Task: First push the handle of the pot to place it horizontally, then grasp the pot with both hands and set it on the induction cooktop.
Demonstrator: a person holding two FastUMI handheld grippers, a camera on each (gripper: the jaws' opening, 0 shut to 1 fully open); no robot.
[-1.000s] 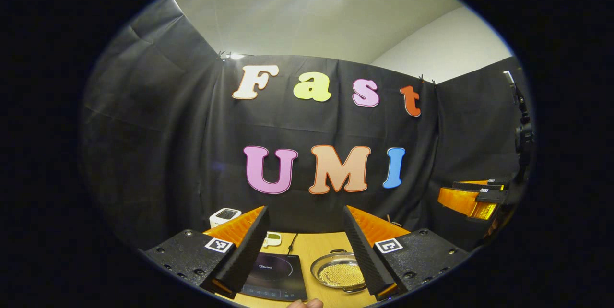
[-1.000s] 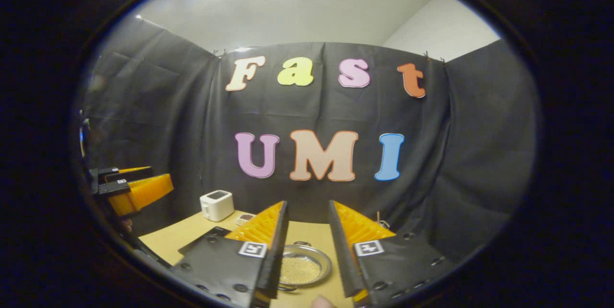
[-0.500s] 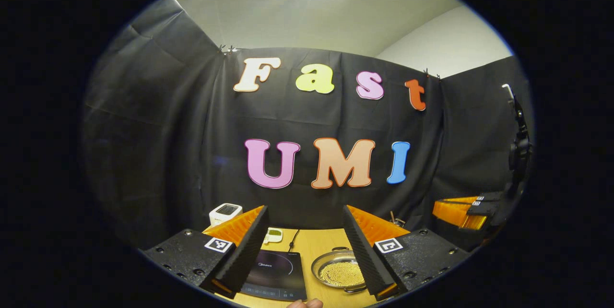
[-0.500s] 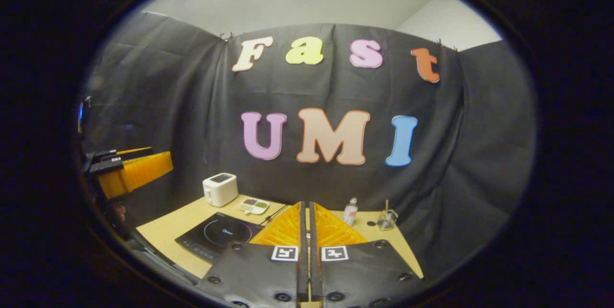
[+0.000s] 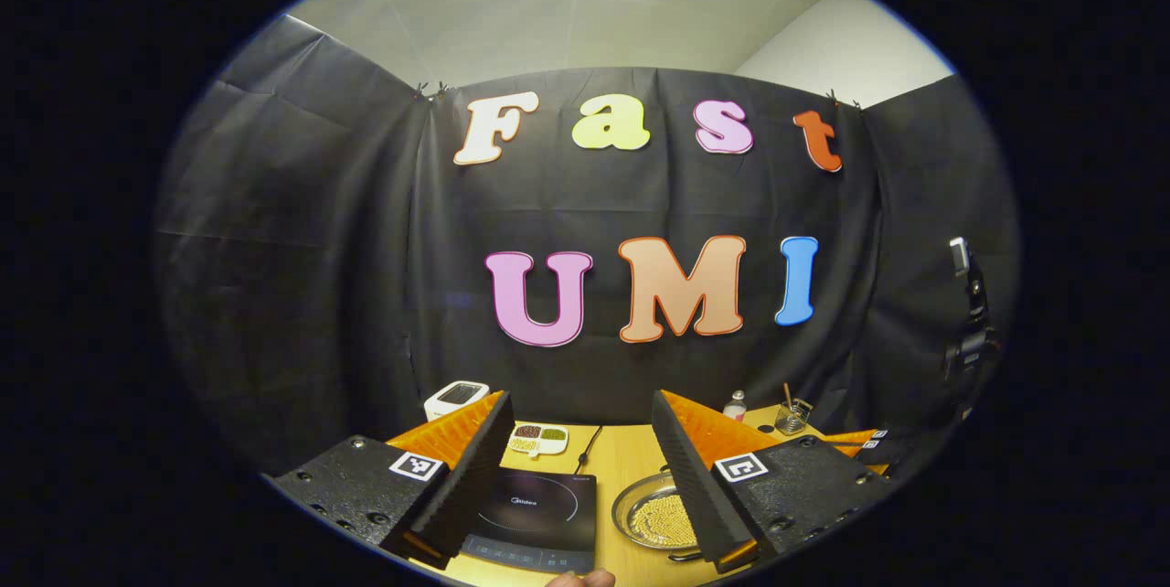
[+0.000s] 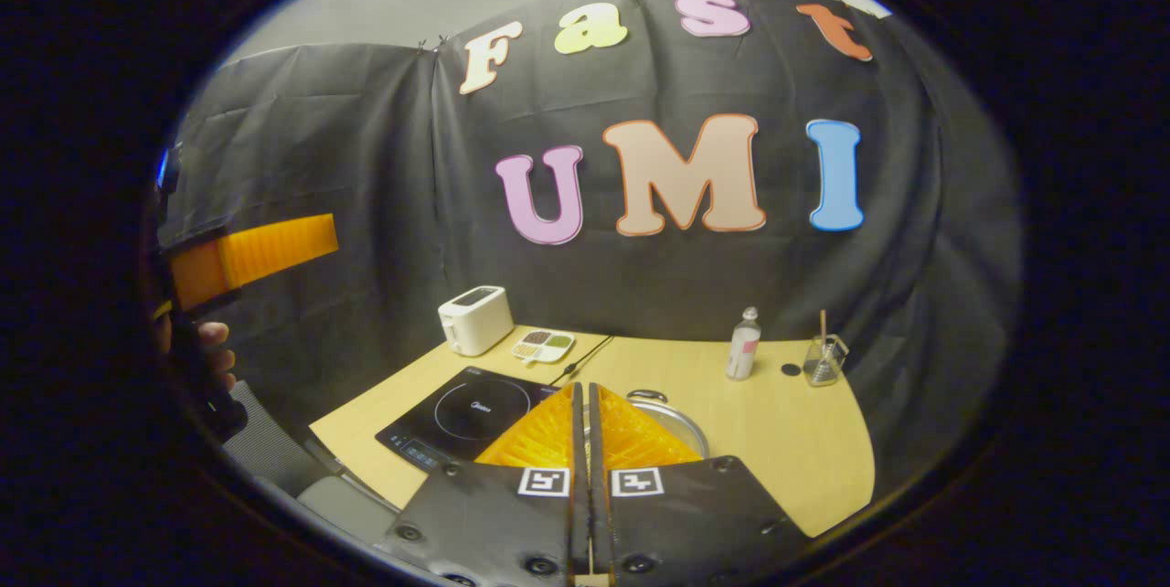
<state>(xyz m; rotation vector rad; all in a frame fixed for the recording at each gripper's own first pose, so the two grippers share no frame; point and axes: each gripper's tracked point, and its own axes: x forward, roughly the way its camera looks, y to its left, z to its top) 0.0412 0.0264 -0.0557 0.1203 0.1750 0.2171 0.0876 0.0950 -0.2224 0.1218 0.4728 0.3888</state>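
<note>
A shallow metal pot [image 5: 649, 518] holding small yellow beads sits on the wooden table [image 5: 614, 468], just right of the black induction cooktop [image 5: 535, 514]. My left gripper [image 5: 580, 400] hovers open above and in front of both, nothing between its fingers. In the right gripper view the pot's rim [image 6: 681, 415] and its far loop handle [image 6: 646, 396] peek out behind my right gripper [image 6: 582, 388], which is shut on nothing above the table's near side. The cooktop [image 6: 462, 411] lies left of it. The left gripper [image 6: 251, 250] hangs at far left, held by a hand [image 6: 212, 345].
A white toaster [image 6: 474, 318] and a small divided dish [image 6: 543, 346] stand at the back left of the table [image 6: 795, 441]. A small bottle [image 6: 744, 345] and a glass with a stick [image 6: 824, 360] stand at the back right. A cable runs behind the cooktop.
My right gripper shut its fingers and tilted down, bringing more of the table into sight. The left gripper view tipped down slightly and stayed open.
</note>
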